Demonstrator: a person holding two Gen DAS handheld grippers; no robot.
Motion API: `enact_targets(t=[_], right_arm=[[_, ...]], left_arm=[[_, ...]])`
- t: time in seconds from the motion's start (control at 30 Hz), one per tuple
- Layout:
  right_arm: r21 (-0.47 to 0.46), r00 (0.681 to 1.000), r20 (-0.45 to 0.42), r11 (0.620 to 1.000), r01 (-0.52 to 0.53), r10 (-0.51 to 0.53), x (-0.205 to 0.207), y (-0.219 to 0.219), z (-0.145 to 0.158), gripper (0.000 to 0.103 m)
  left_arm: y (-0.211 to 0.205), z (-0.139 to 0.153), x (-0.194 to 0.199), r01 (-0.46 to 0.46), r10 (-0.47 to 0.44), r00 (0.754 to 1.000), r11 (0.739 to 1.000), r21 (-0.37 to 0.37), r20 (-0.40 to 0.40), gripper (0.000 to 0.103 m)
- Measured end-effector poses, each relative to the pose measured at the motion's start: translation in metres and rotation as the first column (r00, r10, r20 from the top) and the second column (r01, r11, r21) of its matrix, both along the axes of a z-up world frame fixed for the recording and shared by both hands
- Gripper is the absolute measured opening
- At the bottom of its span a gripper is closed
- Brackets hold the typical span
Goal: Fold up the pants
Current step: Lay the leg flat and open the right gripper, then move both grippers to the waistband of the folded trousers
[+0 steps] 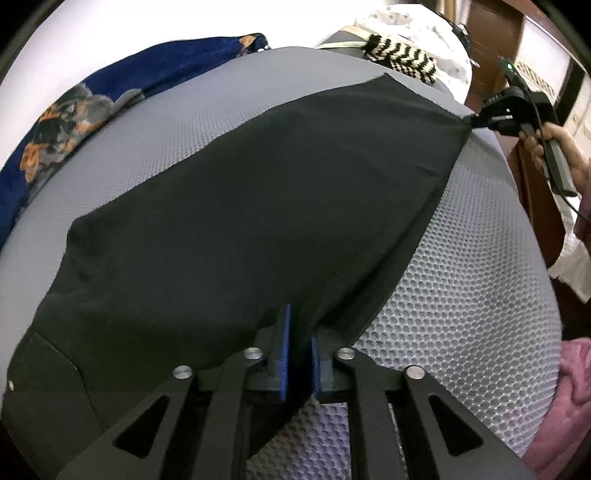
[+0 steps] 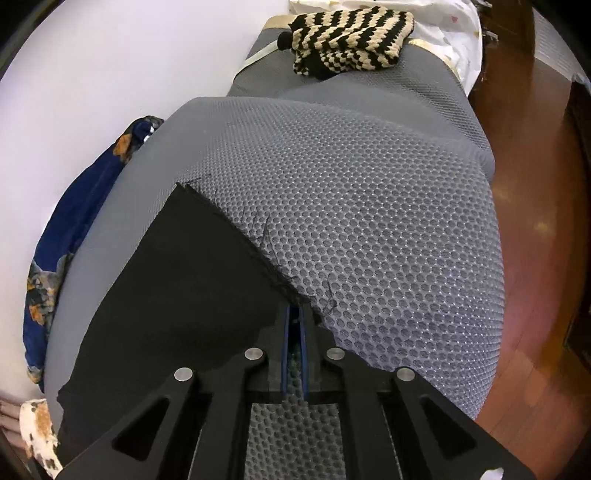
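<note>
The left gripper [image 1: 300,334] is seen nearest the left wrist camera, its blue pads [image 1: 283,350] set slightly apart with a dark fold of the pants [image 1: 258,192] lying between them; whether the cloth is pinched cannot be told. The pants are spread flat over a grey mesh mattress [image 1: 461,314], reaching from the near edge to a far corner. That far corner is met by the right gripper [image 1: 476,120], held in a hand [image 1: 565,151] at the right edge of the view.

In the right wrist view, the right gripper [image 2: 295,314] is seen with its blue pads [image 2: 285,339] nearly together, a thin gap left between them. The frayed hem corner of the pants [image 2: 177,277] lies just at the fingertips; a grip on it cannot be confirmed. Mattress mesh [image 2: 369,221] is visible through the gap.

A blue floral cloth [image 1: 74,122] is bunched along the mattress edge by the white wall [image 2: 92,74]. A black-and-cream knitted piece [image 2: 351,37] rests at the far end, beside a white spotted cloth [image 1: 424,29]. A pink cloth [image 1: 569,398] lies at the right, and wooden floor [image 2: 535,258] is seen beyond the mattress.
</note>
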State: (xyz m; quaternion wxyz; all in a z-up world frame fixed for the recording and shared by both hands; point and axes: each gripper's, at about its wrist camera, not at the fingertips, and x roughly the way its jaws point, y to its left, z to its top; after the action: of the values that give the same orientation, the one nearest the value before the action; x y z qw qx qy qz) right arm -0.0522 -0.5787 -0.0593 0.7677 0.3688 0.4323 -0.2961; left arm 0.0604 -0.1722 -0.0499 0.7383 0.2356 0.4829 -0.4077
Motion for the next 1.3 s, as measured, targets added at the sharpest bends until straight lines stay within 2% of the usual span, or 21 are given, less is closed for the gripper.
enact_targets(t=[0.1, 0.17, 0.3, 0.43, 0.53, 0.67, 0.8, 0.87, 0.93, 1.07, 1.2, 1.3], right_arm=[[-0.013, 1.000, -0.007, 1.000, -0.011, 0.011, 0.005, -0.003, 0.012, 0.020], [-0.044, 0.999, 0.011, 0.999, -0.030, 0.031, 0.013, -0.007, 0.026, 0.021], [-0.031, 0.992, 0.062, 0.994, -0.109, 0.111, 0.052, -0.023, 0.042, 0.020], [-0.003, 0.980, 0.061, 0.982, -0.191, 0.191, 0.115, -0.042, 0.039, 0.020], [0.018, 0.976, 0.036, 0.976, -0.216, 0.215, 0.152, -0.052, 0.028, 0.020], [0.036, 0.978, 0.011, 0.977, -0.211, 0.211, 0.177, -0.061, 0.016, 0.022], [0.066, 0.977, 0.032, 0.975, -0.214, 0.212, 0.183, -0.063, 0.009, 0.023], [0.044, 0.972, 0.039, 0.972, -0.232, 0.230, 0.184, -0.060, 0.012, 0.023], [0.005, 0.967, 0.016, 0.967, -0.253, 0.253, 0.186, -0.056, 0.015, 0.006], [-0.062, 0.964, -0.017, 0.962, -0.267, 0.267, 0.188, -0.048, 0.017, 0.004], [-0.075, 0.970, -0.052, 0.968, -0.241, 0.237, 0.191, -0.049, 0.009, 0.004], [-0.068, 0.966, -0.090, 0.966, -0.250, 0.243, 0.197, -0.047, 0.015, 0.013]], left_arm=[[0.005, 0.008, 0.002, -0.017, 0.016, 0.999, 1.000, -0.021, -0.037, 0.029], [0.010, 0.016, 0.003, -0.029, 0.026, 0.999, 0.998, -0.047, -0.043, 0.047], [0.025, 0.034, 0.010, -0.059, 0.052, 0.997, 0.992, -0.112, -0.064, 0.050], [0.047, 0.043, 0.039, -0.216, 0.210, 0.976, 0.967, -0.136, -0.059, 0.052], [0.068, 0.042, 0.065, -0.362, 0.356, 0.932, 0.923, -0.128, -0.067, 0.052], [0.098, 0.039, 0.090, -0.497, 0.493, 0.868, 0.861, -0.113, -0.060, 0.052], [0.122, 0.034, 0.103, -0.564, 0.562, 0.826, 0.820, -0.095, -0.046, 0.052], [0.130, 0.032, 0.107, -0.584, 0.583, 0.812, 0.807, -0.088, -0.038, 0.052], [0.133, 0.027, 0.110, -0.590, 0.589, 0.807, 0.805, -0.070, -0.028, 0.052], [0.133, 0.019, 0.113, -0.593, 0.593, 0.805, 0.804, -0.043, -0.009, 0.052], [0.125, 0.017, 0.115, -0.572, 0.572, 0.819, 0.820, -0.024, 0.037, 0.052], [0.126, 0.022, 0.117, -0.569, 0.569, 0.822, 0.822, -0.025, 0.026, 0.052]])
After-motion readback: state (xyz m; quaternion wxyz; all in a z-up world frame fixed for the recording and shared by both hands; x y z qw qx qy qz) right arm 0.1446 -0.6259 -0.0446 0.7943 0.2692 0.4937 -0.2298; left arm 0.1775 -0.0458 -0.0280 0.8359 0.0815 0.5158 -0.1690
